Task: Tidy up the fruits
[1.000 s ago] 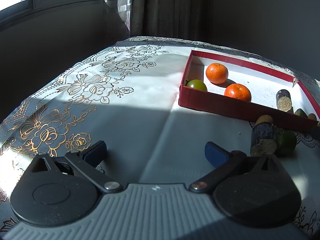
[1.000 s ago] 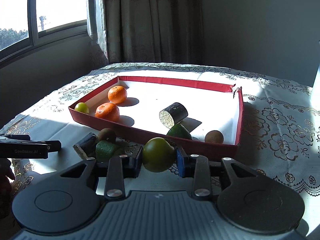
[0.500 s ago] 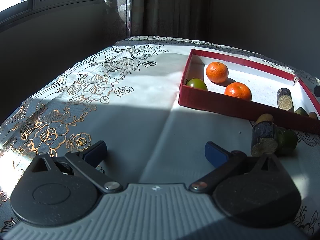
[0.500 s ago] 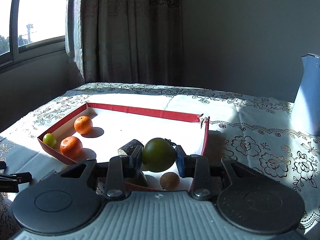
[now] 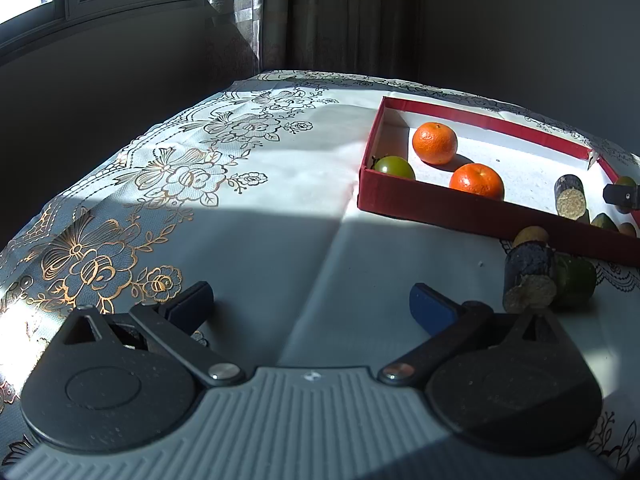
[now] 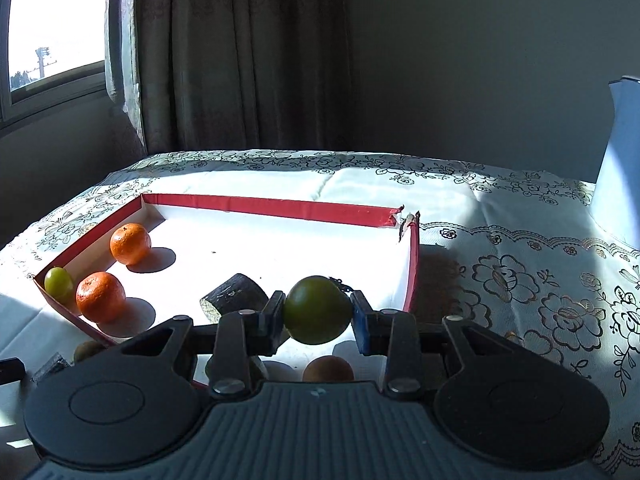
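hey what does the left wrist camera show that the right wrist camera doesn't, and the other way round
Left wrist only: the left gripper, jaws open and empty, and a green fruit beside a dark cut stalk piece lying on the tablecloth outside the box.
Right wrist only: a pale blue object at the table's far right, and the right gripper clamping a big green fruit over the box.
Both: the red box, two oranges and a small green fruit.

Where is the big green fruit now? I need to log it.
In the right wrist view the green fruit is clamped in the right gripper, above the red box, near its right wall.
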Demonstrator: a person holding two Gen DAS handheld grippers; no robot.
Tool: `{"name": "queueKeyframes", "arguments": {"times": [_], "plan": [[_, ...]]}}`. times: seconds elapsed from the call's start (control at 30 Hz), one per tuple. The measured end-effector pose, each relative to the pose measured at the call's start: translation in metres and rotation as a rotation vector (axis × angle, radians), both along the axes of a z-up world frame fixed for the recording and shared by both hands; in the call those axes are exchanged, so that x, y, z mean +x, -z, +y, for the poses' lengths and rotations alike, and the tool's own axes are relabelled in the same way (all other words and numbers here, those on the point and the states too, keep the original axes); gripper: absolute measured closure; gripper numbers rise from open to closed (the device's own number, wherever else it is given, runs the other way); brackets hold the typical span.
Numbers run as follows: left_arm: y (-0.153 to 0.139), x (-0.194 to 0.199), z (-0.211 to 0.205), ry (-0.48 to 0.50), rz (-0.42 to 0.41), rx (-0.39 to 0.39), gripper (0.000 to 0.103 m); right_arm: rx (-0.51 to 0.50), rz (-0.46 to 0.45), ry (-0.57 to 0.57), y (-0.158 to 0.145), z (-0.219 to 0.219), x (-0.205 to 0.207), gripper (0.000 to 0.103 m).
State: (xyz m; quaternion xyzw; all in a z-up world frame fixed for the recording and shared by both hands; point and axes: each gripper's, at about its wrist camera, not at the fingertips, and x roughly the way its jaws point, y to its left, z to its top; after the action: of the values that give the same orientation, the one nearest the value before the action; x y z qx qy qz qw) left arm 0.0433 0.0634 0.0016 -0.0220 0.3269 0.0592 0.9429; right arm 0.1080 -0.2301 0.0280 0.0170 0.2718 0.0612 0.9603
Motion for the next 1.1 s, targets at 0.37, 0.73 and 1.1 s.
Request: {"name": "queueKeyframes", "arguments": {"times": [0.37,0.73,1.1], "plan": [[0.000,0.000,0.000,0.000,0.000,0.000,0.000,0.020,0.027,0.000,0.007,-0.001,0.005,0.066],[0.000,0.000,0.000,0.000,0.001,0.000,0.000,0.074,-0.033,0.023,-0.016,-0.015,-0.020,0.036],[0.000,-0.001,0.000,0.001,-0.007,-0.006,0.000,-0.077,0.047,0.011,0.005,-0.033,-0.086,0.015]]}}
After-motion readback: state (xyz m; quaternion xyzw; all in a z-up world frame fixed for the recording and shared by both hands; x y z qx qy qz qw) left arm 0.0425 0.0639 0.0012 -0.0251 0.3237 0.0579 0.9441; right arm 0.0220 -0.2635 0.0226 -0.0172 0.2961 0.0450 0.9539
